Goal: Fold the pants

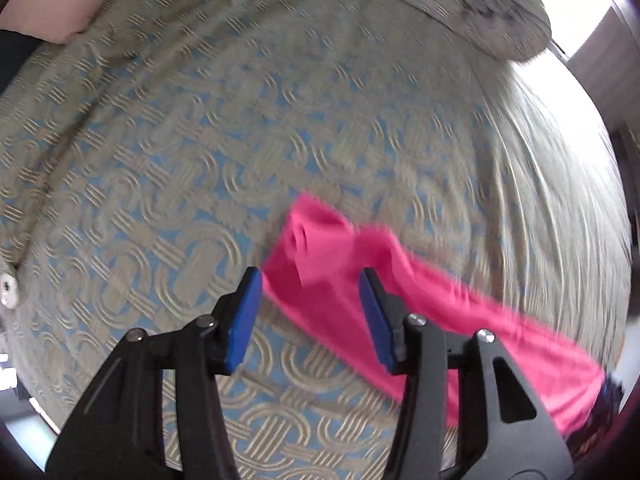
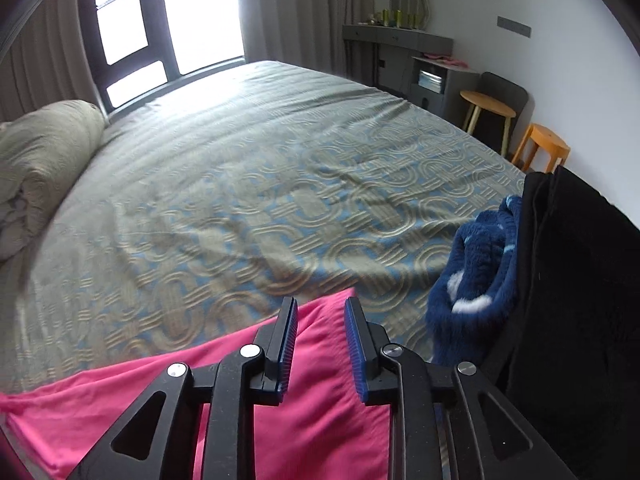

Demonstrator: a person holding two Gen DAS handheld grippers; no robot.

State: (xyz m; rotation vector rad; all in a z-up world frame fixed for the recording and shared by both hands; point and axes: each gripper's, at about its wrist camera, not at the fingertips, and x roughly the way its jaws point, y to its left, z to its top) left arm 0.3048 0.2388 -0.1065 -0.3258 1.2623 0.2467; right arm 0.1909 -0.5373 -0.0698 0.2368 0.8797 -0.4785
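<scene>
Bright pink pants [image 1: 440,300] lie stretched across the patterned grey-blue bedspread [image 1: 160,160], one bunched end near the middle and the rest running to the lower right. My left gripper [image 1: 310,276] points down over that bunched end. Its blue pads [image 1: 244,320] stand apart, the cloth showing in the gap and neither pad pressing it. In the right wrist view the pants [image 2: 312,400] spread flat along the near edge of the bed [image 2: 240,180]. My right gripper [image 2: 321,304] hangs just over their far edge, its jaws narrowly apart with nothing pinched.
A blue fluffy garment [image 2: 476,280] and a black garment [image 2: 580,300] lie on the bed to the right of the pants. Beige pillows [image 2: 36,160] sit at the left, and a pink pillow [image 1: 52,0] shows at the far corner. Two wooden stools [image 2: 486,106] stand by the wall.
</scene>
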